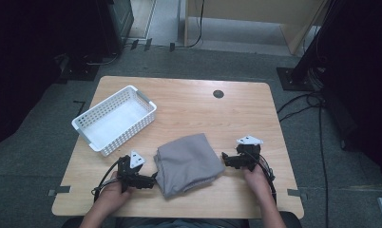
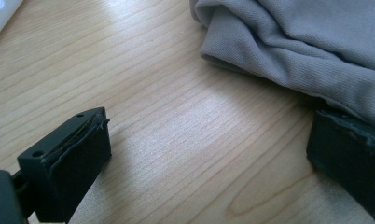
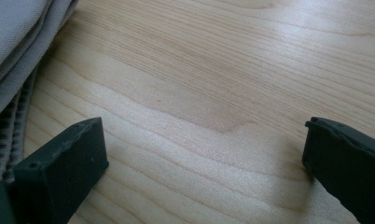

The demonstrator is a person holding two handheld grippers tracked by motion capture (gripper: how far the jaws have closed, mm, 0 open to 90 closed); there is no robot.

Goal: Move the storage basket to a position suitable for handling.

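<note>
We see left gripper (image 1: 148,182) low at cloth's (image 1: 188,163) left edge, jaws wide, nothing between, right gripper (image 1: 225,160) likewise at its right edge, cloth folded mid-table (image 1: 189,107), cloth cropped in both gripper views.

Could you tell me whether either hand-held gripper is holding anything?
Nothing is held: the left hand-held gripper and right hand-held gripper stand open beside the grey cloth.

A lab: black stands (image 1: 307,57), trailing floor cables (image 1: 300,102), wooden table (image 1: 189,102).
</note>
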